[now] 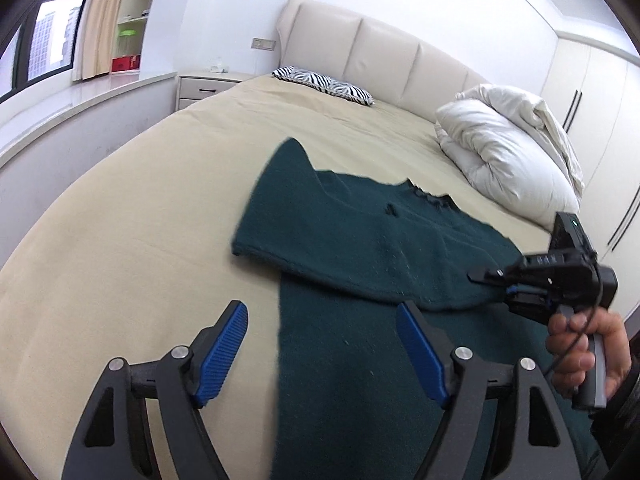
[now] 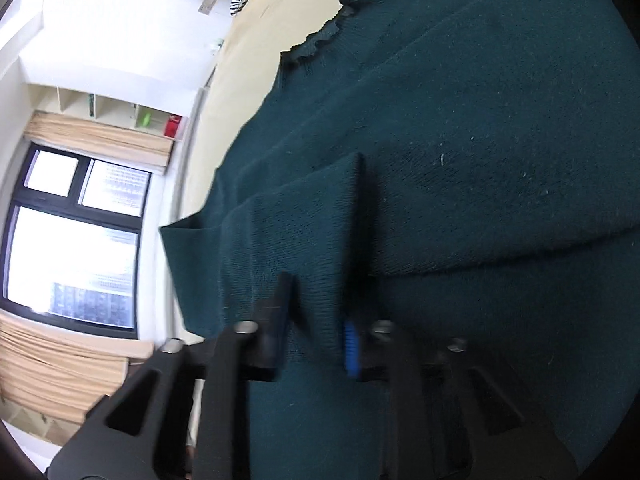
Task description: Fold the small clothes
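Left wrist view: dark green knit sweater [image 1: 360, 240] spread on the beige bed sheet [image 1: 140, 220], one sleeve folded across the body.
Left gripper [image 1: 320, 352]: released — blue pads wide apart above the sweater's lower edge, nothing between them.
Right gripper [image 2: 316, 320]: clenched on a sleeve fold of the sweater.
Shelf compartments [image 1: 132, 20]: green item, red box — details unclear.
Bed head: white duvet [image 1: 508, 152], zebra pillow [image 1: 324, 85].
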The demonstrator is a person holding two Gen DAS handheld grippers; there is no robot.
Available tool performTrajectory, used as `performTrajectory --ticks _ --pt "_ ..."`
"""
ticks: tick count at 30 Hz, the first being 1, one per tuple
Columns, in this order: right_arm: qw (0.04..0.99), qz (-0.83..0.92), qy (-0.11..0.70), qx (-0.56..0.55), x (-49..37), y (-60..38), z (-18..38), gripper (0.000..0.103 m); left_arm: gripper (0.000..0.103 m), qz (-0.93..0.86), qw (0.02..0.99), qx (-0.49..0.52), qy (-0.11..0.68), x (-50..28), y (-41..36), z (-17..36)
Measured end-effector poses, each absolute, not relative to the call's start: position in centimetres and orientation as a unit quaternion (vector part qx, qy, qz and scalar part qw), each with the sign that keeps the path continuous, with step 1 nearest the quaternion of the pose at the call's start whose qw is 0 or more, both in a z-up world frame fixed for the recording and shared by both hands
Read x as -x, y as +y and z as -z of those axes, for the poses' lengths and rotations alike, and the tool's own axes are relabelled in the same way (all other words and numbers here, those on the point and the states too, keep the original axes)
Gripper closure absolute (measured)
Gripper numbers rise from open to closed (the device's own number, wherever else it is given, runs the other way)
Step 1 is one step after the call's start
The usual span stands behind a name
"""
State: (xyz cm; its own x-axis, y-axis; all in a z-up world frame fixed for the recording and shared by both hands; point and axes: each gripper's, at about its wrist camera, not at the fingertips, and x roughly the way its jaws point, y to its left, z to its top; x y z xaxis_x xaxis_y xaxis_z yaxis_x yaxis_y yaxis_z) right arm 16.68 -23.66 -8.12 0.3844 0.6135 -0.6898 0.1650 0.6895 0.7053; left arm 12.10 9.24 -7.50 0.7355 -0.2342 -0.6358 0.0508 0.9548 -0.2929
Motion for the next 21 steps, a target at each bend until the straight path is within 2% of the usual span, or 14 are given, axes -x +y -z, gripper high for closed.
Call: performTrajectory --ticks 11,15,21 --pt "0.874 -0.148 0.439 -0.147 -15.7 -24.2 -3.2 0.096 0.025 0.03 0.921 0.15 0.357 -20.5 12.2 5.4" --pt "0.884 -0.115 0.435 -0.127 -16.3 -27.4 -1.6 0.096 0.025 0.025 0.909 0.14 0.391 -24.6 11.3 6.6" --pt "0.851 -0.112 0.481 -0.176 -17.0 -30.1 3.7 0.096 0.026 0.021 0.895 0.12 0.429 -29.4 9.4 8.7"
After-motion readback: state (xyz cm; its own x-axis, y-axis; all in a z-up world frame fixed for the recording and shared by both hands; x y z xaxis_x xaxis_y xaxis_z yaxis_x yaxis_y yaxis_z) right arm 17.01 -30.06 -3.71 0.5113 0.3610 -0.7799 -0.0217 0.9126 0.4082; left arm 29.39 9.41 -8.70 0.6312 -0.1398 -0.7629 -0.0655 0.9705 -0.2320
